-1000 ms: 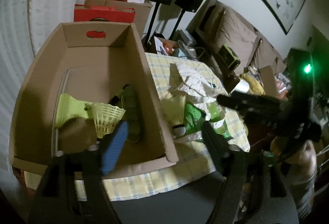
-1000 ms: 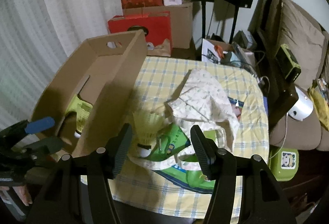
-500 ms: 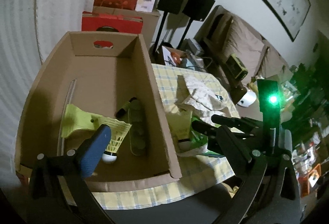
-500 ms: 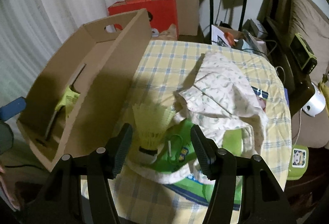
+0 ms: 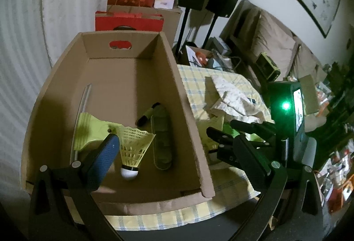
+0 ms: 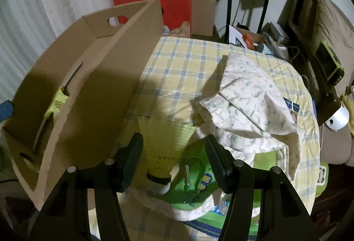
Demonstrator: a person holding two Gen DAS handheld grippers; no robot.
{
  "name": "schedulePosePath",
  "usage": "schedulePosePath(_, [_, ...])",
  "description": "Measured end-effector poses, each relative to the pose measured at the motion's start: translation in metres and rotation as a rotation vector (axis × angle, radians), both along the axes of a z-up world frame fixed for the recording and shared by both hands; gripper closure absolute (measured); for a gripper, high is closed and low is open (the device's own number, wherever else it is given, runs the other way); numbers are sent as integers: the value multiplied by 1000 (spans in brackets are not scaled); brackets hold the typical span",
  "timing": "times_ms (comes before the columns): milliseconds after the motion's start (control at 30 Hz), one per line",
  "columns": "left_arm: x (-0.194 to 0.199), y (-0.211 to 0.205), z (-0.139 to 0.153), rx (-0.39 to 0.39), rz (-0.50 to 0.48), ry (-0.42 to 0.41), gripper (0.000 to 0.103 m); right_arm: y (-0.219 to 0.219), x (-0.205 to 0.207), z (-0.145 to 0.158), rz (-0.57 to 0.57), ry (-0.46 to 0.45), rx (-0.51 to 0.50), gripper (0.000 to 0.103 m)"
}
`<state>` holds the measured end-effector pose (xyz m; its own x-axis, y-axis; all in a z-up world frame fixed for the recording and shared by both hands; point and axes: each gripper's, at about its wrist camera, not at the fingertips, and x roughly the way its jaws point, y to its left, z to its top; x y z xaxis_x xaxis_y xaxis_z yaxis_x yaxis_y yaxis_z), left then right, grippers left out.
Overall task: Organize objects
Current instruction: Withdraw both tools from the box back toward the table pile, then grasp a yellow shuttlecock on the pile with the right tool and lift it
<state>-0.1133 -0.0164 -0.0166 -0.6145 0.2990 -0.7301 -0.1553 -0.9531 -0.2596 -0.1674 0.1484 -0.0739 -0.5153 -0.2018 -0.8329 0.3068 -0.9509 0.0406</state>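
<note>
A yellow shuttlecock (image 5: 135, 148) lies on the floor of the open cardboard box (image 5: 124, 77), cork end toward me. My left gripper (image 5: 176, 141) hangs over the box's near end, open wide, with its blue pad (image 5: 106, 159) just left of that shuttlecock and not touching it. A second yellow shuttlecock (image 6: 164, 143) stands on a green bag (image 6: 199, 176) on the table, right of the box wall (image 6: 106, 86). My right gripper (image 6: 173, 140) is low over it, open, with a finger on either side and no pad pressing. The right gripper (image 5: 222, 127) also shows in the left wrist view.
In the box lie a pale green folded item (image 5: 88, 128), a black marker (image 5: 147, 113) and a dark green case (image 5: 162, 141). A floral cloth (image 6: 247, 97) is heaped on the checked tablecloth (image 6: 188, 64). Red bags, cartons and speaker stands stand behind.
The left jaws have widened and the shuttlecock now lies free on the box floor. The right gripper has come down over the table's shuttlecock, which now sits between its fingers.
</note>
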Motion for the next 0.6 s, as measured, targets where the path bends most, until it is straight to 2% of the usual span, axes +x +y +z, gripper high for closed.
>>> schedulePosePath(333, [-2, -3, -5, 0, -3, -13, 0, -12, -7, -16, 22, -35, 8, 60])
schedulePosePath(467, [-1, -2, -7, 8, -16, -17, 0, -10, -6, -13, 32, -33, -12, 70])
schedulePosePath(600, [0, 0, -4, 17, -24, -12, 0, -2, 0, -1, 22, -16, -60, 71])
